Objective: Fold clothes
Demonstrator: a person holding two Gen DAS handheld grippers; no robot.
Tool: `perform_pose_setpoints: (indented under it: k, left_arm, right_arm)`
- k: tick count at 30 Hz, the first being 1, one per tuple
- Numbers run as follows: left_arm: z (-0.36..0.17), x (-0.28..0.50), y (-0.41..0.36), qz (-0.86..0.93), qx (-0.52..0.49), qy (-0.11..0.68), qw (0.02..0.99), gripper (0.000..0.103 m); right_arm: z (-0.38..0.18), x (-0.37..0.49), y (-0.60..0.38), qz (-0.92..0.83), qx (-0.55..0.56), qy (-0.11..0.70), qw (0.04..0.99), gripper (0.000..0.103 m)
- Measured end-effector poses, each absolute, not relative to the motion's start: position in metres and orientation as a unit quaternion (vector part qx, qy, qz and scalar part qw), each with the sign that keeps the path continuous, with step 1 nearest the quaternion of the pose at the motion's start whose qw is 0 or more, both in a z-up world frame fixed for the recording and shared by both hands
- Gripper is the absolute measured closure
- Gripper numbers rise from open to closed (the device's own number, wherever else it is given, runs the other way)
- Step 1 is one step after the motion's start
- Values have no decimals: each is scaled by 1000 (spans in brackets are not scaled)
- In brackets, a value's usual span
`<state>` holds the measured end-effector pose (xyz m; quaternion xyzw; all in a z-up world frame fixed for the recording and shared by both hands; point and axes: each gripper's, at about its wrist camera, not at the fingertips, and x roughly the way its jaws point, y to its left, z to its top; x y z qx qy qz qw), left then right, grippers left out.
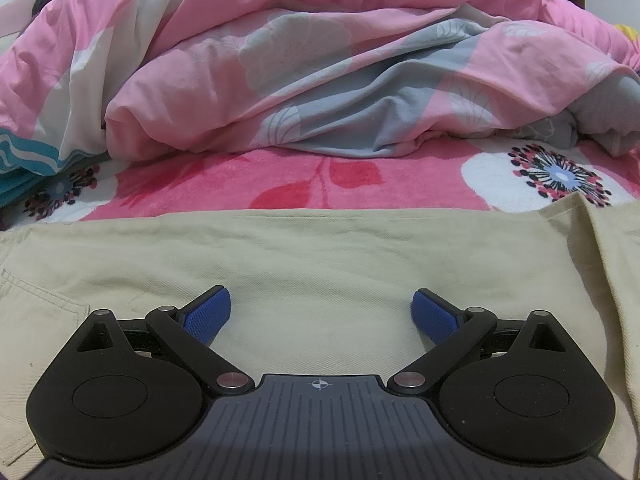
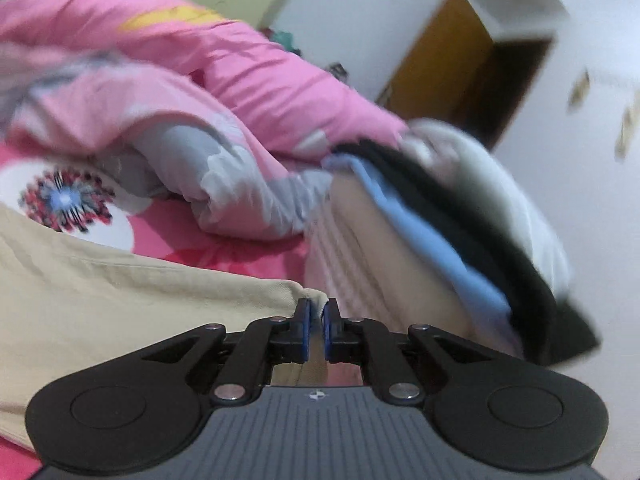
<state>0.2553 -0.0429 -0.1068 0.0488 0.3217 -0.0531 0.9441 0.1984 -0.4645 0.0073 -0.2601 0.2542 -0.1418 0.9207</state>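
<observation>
The right gripper (image 2: 316, 316) has its blue-padded fingers (image 2: 306, 330) pinched nearly together on a corner of the beige trousers (image 2: 132, 300), at the garment's far right edge — just beyond lies a blurred stack of folded clothes (image 2: 432, 240), close on the right. The left gripper (image 1: 322, 312) holds its fingers (image 1: 210, 312) spread wide with nothing between them, hovering low over the trousers (image 1: 320, 256), which lie flat and smooth across the pink floral bed cover (image 1: 328, 176), a pocket seam showing at the left. Past the trousers' far edge a strip of bed cover stays open before the rumpled pink-and-grey quilt (image 1: 320, 72) rises.
</observation>
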Motion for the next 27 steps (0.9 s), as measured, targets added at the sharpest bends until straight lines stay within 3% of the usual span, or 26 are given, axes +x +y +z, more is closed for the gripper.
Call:
perform_pose_setpoints:
  k: [9, 14, 15, 17, 18, 22, 27]
  left_arm:
    - [-107, 255, -43, -54, 47, 321, 944, 4]
    - [-107, 255, -43, -53, 47, 321, 944, 4]
    - [-107, 255, -43, -53, 47, 321, 944, 4]
    - [-107, 255, -43, -53, 48, 321, 944, 4]
    - [-107, 255, -43, -53, 48, 321, 944, 4]
    - [-107, 255, -43, -53, 49, 321, 944, 4]
    - [-107, 255, -43, -52, 50, 321, 944, 4]
  right_arm:
    - [-47, 220, -479, -152, -277, 335, 887, 97]
    - [-60, 208, -491, -179, -261, 354, 880, 91]
    - [-54, 200, -493, -180, -241, 352, 886, 85]
    - [-36, 173, -499, -183, -185, 333, 906, 67]
    - [-26, 158, -503, -184, -154, 322, 916, 65]
    - [-3, 102, -548, -173, 78, 299, 935, 64]
    - [-38, 71, -606, -120, 371, 297, 872, 64]
